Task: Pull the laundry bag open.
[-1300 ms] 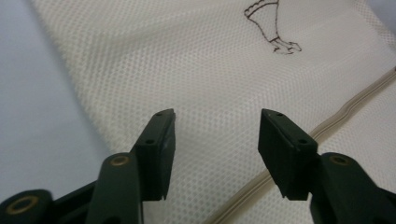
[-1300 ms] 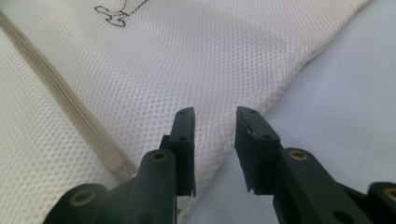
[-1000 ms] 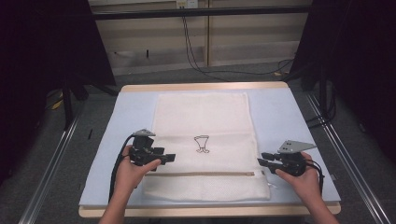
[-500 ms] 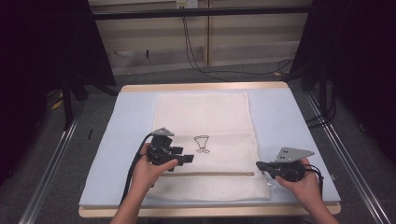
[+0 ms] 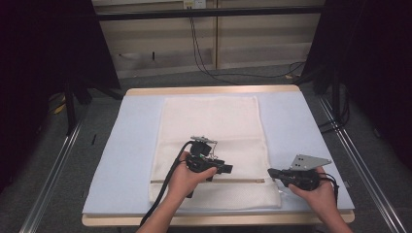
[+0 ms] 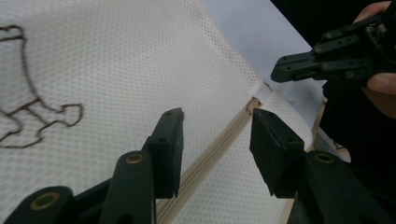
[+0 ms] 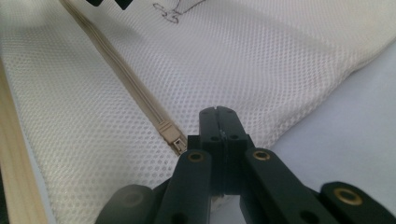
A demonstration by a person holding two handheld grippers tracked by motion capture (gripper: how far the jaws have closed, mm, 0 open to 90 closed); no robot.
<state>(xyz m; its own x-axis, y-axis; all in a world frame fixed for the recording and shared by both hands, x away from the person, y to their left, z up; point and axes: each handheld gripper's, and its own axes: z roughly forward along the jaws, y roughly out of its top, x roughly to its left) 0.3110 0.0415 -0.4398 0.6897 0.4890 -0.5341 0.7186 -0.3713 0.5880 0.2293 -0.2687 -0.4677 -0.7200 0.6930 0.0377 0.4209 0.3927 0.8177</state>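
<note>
A white mesh bag (image 5: 214,121) lies flat on the mat, and a beige zipper (image 5: 243,180) runs across its near part. My left gripper (image 5: 228,169) hovers over the middle of the bag. Its jaws have just been closing; they stand apart (image 6: 217,140) astride the zipper line (image 6: 243,116) with nothing pinched. My right gripper (image 5: 270,172) is shut (image 7: 218,112) at the bag's right edge, right beside the zipper pull (image 7: 176,140). I cannot tell if mesh is caught in it. The left gripper view also shows the right gripper (image 6: 278,70) with its jaws together.
The bag rests on a light blue mat (image 5: 301,121) on a wooden table (image 5: 209,90). A brown outline drawing (image 6: 28,116) marks the mesh. The table's wooden front edge (image 7: 14,154) runs close to the zipper. Metal rails and cables lie on the floor around.
My left hand has moved right, from the bag's left edge to its middle, and its jaws have narrowed. The right gripper has closed and stayed at the right edge.
</note>
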